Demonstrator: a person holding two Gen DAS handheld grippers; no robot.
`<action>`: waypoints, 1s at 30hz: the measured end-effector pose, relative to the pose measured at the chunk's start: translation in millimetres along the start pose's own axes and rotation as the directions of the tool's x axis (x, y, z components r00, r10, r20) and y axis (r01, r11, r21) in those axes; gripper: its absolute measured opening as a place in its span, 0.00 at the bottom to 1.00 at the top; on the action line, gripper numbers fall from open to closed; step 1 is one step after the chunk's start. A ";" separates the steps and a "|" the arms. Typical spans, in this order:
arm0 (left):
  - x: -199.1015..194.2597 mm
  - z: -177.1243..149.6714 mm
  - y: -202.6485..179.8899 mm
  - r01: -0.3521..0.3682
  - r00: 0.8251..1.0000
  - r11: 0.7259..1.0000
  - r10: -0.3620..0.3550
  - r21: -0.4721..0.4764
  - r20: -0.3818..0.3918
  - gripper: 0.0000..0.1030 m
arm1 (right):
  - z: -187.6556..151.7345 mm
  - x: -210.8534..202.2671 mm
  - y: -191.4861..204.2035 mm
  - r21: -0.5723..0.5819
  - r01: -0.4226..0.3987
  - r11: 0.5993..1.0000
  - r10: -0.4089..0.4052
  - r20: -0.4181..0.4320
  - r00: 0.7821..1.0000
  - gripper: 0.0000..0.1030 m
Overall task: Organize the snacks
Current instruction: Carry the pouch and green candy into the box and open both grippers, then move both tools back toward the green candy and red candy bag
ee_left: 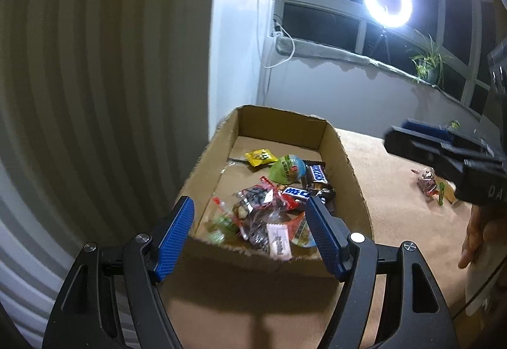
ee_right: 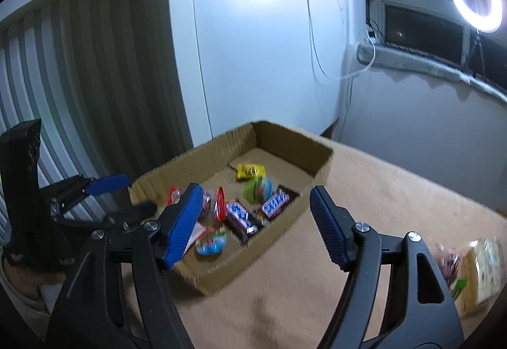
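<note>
Shallow brown cardboard box [ee_left: 345, 158], frame centre, holds most wrapped snacks [ee_left: 266, 206]. Left gripper [ee_left: 250, 235] and right gripper [ee_right: 256, 225] both spread, empty. Remaining packets [ee_right: 475, 269] lower right (blurred): approach low, pinch wrapper edge.

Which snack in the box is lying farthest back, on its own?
The small yellow packet, lying alone on the bare cardboard box floor toward the far wall; the others crowd together nearer the grippers.
</note>
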State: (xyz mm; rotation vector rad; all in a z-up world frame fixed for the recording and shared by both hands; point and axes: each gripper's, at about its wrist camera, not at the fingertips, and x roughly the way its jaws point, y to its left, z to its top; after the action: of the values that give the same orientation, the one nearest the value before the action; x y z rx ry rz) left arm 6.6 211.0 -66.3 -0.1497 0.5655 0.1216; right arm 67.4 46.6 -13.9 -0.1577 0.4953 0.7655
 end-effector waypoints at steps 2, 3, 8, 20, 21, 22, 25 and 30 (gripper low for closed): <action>-4.5 -1.8 1.4 -0.005 1.000 1.000 0.005 -0.011 -0.003 0.70 | -6.3 -3.3 -1.9 0.013 -0.002 1.000 0.002 -0.011 1.000 0.71; -7.5 -2.6 1.8 -0.009 1.000 1.000 0.009 -0.013 -0.003 0.70 | -9.5 -5.7 -2.3 0.018 -0.003 1.000 0.004 -0.013 1.000 0.71; -16.7 0.7 -5.7 -0.009 1.000 1.000 0.009 -0.005 0.007 0.71 | -25.2 -18.4 -3.6 0.028 0.008 1.000 -0.008 -0.015 1.000 0.71; -24.8 10.5 -57.5 0.026 1.000 0.997 -0.027 0.076 0.012 0.75 | -52.5 -47.5 -38.5 0.100 0.034 0.994 -0.033 -0.009 0.999 0.71; -24.4 10.9 -62.3 0.028 1.000 0.996 -0.029 0.083 0.011 0.75 | -55.0 -50.8 -43.6 0.109 0.036 0.993 -0.036 -0.006 0.999 0.71; -23.5 11.9 -69.0 0.030 0.999 0.995 -0.031 0.093 0.009 0.75 | -57.5 -54.0 -48.4 0.116 0.039 0.993 -0.039 -0.004 0.999 0.71; -21.2 14.0 -86.0 0.038 0.999 0.992 -0.039 0.117 0.005 0.75 | -64.2 -62.3 -63.3 0.140 0.046 0.989 -0.047 -0.001 0.999 0.71; -15.7 15.5 -115.3 0.063 0.998 0.985 -0.063 0.160 -0.009 0.75 | -77.2 -77.0 -90.9 0.188 0.069 0.980 -0.072 0.005 0.997 0.71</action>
State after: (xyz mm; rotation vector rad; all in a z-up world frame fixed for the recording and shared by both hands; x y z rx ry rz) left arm 19.5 99.3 -32.5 -0.0110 0.5711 0.0141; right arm 54.9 -90.6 -47.8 0.0047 0.5451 0.6463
